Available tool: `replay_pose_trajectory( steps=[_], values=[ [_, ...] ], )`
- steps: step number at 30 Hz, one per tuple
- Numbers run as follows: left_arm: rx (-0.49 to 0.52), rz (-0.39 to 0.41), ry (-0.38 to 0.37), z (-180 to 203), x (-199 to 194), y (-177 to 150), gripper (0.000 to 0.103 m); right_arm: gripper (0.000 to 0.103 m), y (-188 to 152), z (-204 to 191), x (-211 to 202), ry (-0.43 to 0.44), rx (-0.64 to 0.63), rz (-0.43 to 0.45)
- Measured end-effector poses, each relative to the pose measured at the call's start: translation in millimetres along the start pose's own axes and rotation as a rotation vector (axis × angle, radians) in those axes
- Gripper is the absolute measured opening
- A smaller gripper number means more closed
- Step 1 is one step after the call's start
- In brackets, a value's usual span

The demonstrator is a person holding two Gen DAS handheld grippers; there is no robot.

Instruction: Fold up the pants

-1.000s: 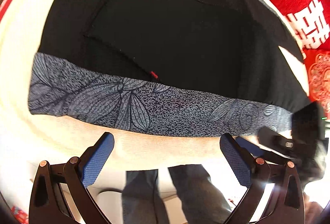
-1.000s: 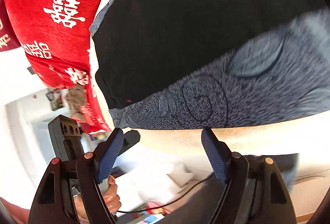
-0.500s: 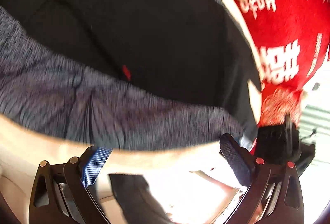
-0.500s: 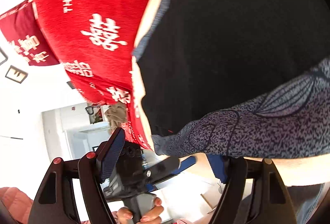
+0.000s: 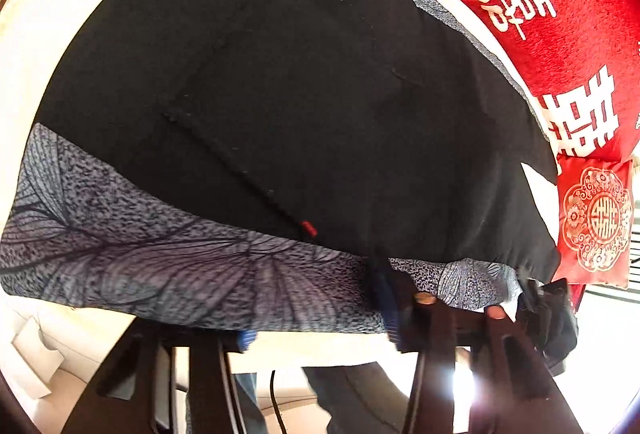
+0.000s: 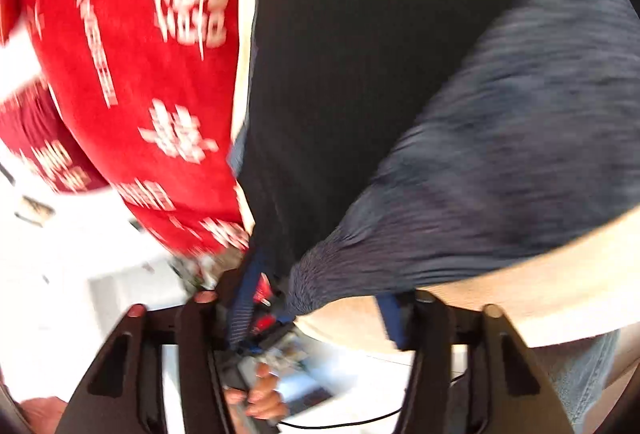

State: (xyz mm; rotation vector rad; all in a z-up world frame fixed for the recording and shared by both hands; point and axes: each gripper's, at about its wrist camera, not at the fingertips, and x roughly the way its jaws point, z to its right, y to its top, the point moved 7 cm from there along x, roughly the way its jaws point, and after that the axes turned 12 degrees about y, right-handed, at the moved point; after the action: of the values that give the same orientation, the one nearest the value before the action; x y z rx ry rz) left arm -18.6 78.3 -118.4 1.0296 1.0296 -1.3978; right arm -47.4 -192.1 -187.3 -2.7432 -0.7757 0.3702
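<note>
Since the previous frames, I have brought both grippers forward to the near edge of the bed. The left gripper [image 5: 316,330] now has its fingers [image 5: 386,308] spread wide and pushed under the grey leaf-print blanket [image 5: 168,266]. The right gripper [image 6: 316,314] is likewise spread apart at the blanket's near corner; this view is blurred. The black pants [image 5: 312,106] lie flat on the blanket, near the bed's near edge. Their long axis runs along that edge, the red tag [image 5: 309,228] toward me. A red cushion [image 5: 560,34] lies beyond.
</note>
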Motion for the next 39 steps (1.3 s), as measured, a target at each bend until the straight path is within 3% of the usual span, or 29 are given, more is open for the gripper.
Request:
replay_pose_trajectory(
  steps=[1, 2, 4, 8, 12, 15, 17, 20, 24, 27, 28, 30, 31, 32, 33, 34, 35, 36, 38, 39],
  values=[
    [0.004, -0.001, -0.002, 1.6, -2.0, 0.2, 0.042, 0.018, 3.0, 4.4, -7.0, 0.028, 0.049, 0.026],
    [0.015, -0.001, 0.01, 3.0, -6.2, 1.5, 0.039, 0.009, 4.4, 4.7, -11.2, 0.024, 0.068, 0.04],
    [0.009, -0.001, 0.014, 4.7, -19.4, 5.3, 0.038, 0.009, 3.3, -12.4, -12.6, -0.031, 0.012, 0.011],
    [0.011, 0.078, -0.019, 35.9, -74.8, 37.9, 0.038, 0.009, 15.8, -92.1, -5.1, -0.137, -0.22, -0.118],
    [0.086, 0.192, 0.0, 72.7, -113.9, 91.9, 0.039, 0.01, 63.0, -171.1, 22.3, -0.192, -0.387, -0.226],
    [0.097, 0.257, 0.038, 80.5, -118.5, 142.0, 0.045, 0.012, 102.5, -194.3, 55.4, -0.237, -0.44, -0.295],
    [0.092, 0.301, 0.068, 81.2, -107.7, 178.9, 0.045, 0.013, 137.9, -198.6, 82.5, -0.268, -0.448, -0.328],
    [0.069, 0.286, 0.114, 72.8, -69.6, 225.2, 0.045, 0.013, 186.2, -189.4, 124.6, -0.333, -0.442, -0.353],
    [0.075, 0.25, 0.244, 66.8, -18.3, 256.3, 0.045, 0.014, 226.8, -144.3, 165.6, -0.445, -0.386, -0.391],
    [0.037, 0.239, 0.266, 63.0, -8.4, 263.7, 0.045, 0.018, 241.1, -115.7, 179.5, -0.523, -0.335, -0.405],
    [0.027, 0.241, 0.265, 63.0, -16.4, 262.6, 0.045, 0.023, 239.8, -117.1, 179.9, -0.511, -0.331, -0.408],
    [0.029, 0.279, 0.291, 62.5, -41.0, 256.8, 0.045, 0.054, 230.2, -132.0, 180.3, -0.463, -0.354, -0.437],
    [0.036, 0.31, 0.307, 61.6, -56.6, 252.7, 0.045, 0.075, 220.7, -144.3, 178.7, -0.438, -0.39, -0.463],
    [0.043, 0.34, 0.326, 59.8, -71.5, 248.1, 0.045, 0.08, 204.8, -162.8, 176.8, -0.398, -0.455, -0.502],
    [0.051, 0.361, 0.346, 56.3, -83.0, 243.8, 0.061, 0.08, 195.8, -172.9, 176.3, -0.382, -0.498, -0.528],
    [0.056, 0.368, 0.364, 53.4, -88.4, 240.2, 0.092, 0.079, 183.3, -182.5, 175.2, -0.378, -0.544, -0.551],
    [0.07, 0.369, 0.392, 49.9, -89.0, 238.0, 0.099, 0.078, 171.0, -187.9, 176.9, -0.392, -0.588, -0.566],
    [0.089, 0.364, 0.42, 46.1, -86.2, 236.4, 0.099, 0.073, 165.1, -188.4, 180.1, -0.413, -0.606, -0.572],
    [0.12, 0.32, 0.468, 48.8, -61.5, 237.2, 0.099, 0.037, 162.0, -173.2, 197.8, -0.499, -0.635, -0.589],
    [0.125, 0.305, 0.491, 45.1, -48.0, 239.1, 0.099, 0.037, 166.9, -168.8, 217.0, -0.539, -0.641, -0.585]
  ],
)
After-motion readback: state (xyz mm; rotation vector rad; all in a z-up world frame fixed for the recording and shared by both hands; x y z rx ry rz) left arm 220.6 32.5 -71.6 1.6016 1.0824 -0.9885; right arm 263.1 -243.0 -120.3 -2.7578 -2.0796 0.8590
